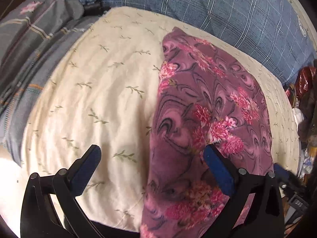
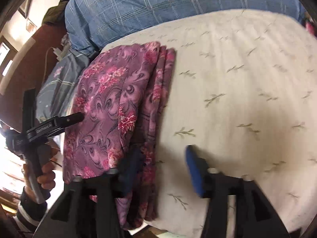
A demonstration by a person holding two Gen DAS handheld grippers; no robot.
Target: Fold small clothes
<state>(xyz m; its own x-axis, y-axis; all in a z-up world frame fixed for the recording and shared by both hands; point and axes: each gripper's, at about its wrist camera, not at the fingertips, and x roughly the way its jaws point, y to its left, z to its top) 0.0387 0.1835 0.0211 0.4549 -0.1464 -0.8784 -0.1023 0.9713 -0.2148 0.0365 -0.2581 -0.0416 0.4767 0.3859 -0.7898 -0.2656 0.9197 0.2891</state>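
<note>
- Purple floral garment point(image 1: 208, 107) — fleecy cloth with pink flower clusters and dark swirls; lies folded on the cream quilt point(image 1: 103, 91), which carries a small green sprig print.
- Left wrist view: garment runs as a long strip from near edge to far, on the right part of the quilt; the far end rises to a rounded corner.
- Right wrist view: same garment point(image 2: 111, 103) sits at the left of the quilt point(image 2: 237, 79); several stacked layers show along its right edge, stepped one behind another.
- Left gripper point(image 1: 152, 150): jaws spread very wide. Left blue pad over bare quilt; right blue pad over the garment. Nothing is pinched between them.
- In the right wrist view the left gripper point(image 2: 79, 117) comes in from the left, one black finger tip at the garment's left side; contact cannot be told. The person's left hand point(image 2: 45, 176) grips its handle, with a dark cuff below.
- Right gripper point(image 2: 162, 158): jaws partly apart, blurred. Left pad lies over the garment's near right edge, right pad over bare quilt. No cloth is seen clamped.
- Blue plaid bedding point(image 1: 227, 11) is piled along the far side of the quilt.
- Grey striped cloth point(image 1: 29, 45) with a pink flower lies at the left in the left wrist view.
- Clutter at the far right edge, too small to name.
</note>
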